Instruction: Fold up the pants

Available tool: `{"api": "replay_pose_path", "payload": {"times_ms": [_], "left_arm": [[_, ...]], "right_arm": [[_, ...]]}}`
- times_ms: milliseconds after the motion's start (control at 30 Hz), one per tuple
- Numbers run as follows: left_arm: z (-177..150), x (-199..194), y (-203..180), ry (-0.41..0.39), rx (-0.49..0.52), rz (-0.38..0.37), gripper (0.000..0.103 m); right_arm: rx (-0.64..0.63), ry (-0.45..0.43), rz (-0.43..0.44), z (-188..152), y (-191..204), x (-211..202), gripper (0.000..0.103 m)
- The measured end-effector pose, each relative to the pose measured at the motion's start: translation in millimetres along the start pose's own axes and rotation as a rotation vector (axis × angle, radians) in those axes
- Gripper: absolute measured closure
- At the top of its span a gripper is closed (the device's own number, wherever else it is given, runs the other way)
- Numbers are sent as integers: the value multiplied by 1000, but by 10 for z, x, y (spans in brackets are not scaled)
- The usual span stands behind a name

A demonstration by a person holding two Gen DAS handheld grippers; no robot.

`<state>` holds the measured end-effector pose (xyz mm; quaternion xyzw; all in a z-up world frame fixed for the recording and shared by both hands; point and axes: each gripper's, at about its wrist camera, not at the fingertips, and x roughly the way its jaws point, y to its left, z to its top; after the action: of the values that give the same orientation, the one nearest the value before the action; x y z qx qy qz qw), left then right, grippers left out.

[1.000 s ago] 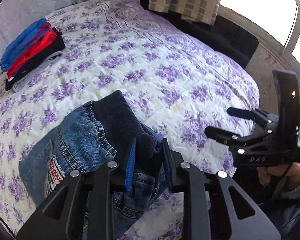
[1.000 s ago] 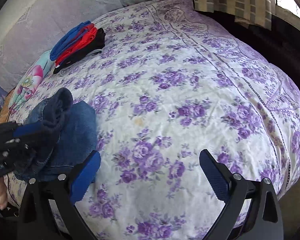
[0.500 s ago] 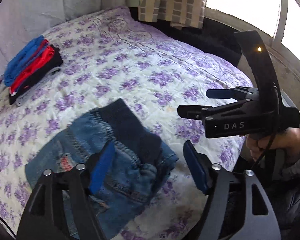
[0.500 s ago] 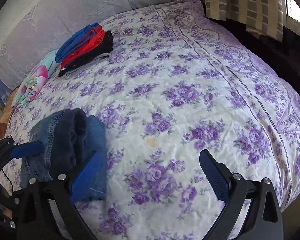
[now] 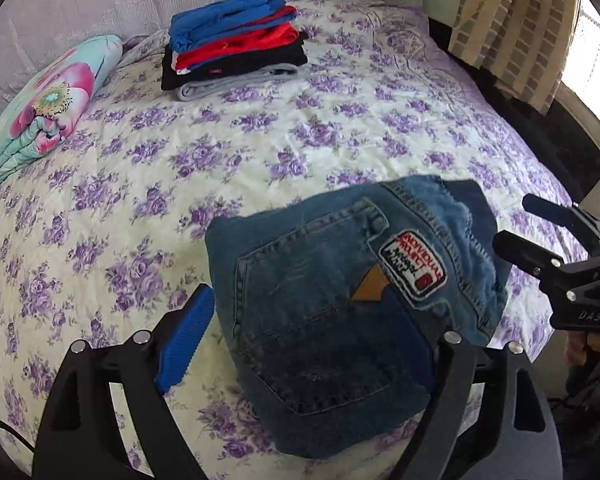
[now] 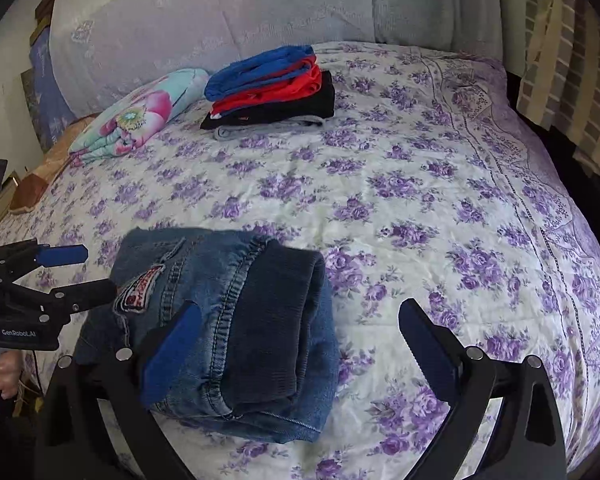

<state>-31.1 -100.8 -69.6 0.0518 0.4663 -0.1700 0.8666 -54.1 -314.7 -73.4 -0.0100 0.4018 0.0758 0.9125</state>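
Between the spread left tongs (image 5: 304, 340), whose jaws have just been opening, the folded jeans (image 5: 340, 300) lie loose on the bed's near edge (image 5: 260, 128), seemingly let go as finished. Spread right tongs (image 6: 300, 352) grip nothing, likely backing off; a stack of folded clothes (image 6: 268, 88) waits far off by a floral pillow (image 6: 140, 120).

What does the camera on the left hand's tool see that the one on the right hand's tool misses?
Only the left wrist view shows the jeans' back pocket and its patch face-on. Only the right wrist view shows the dark rolled waistband and the brown thing beside the bed. Both show the folded jeans, the stack of folded clothes, the floral pillow and the purple-flowered bedspread.
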Motion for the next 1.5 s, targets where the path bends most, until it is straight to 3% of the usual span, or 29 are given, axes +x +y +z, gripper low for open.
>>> {"api": "replay_pose_path", "payload": {"times_ms": [67, 200, 300, 433, 667, 867, 1000, 1500], "left_arm": [[-68, 97, -45, 28, 32, 8, 19], [-139, 362, -1, 95, 14, 5, 4], [-167, 459, 99, 124, -46, -60, 4], [-171, 430, 82, 113, -30, -50, 4], [-136, 274, -25, 56, 61, 35, 4], [-138, 185, -23, 33, 88, 67, 4], [-145, 154, 20, 30, 78, 71, 4], [-199, 90, 121, 28, 37, 71, 4]], "right_arm": [[-25, 51, -27, -106, 18, 100, 4], [5, 155, -13, -361, -55, 314, 4], [85, 162, 45, -479, -186, 404, 4], [102, 162, 53, -505, -178, 417, 4], [37, 138, 3, -310, -70, 213, 4], [-14, 3, -3, 53, 104, -101, 4], [-58, -31, -23, 302, 269, -66, 4], [-67, 57, -97, 412, 274, 404, 4]]}}
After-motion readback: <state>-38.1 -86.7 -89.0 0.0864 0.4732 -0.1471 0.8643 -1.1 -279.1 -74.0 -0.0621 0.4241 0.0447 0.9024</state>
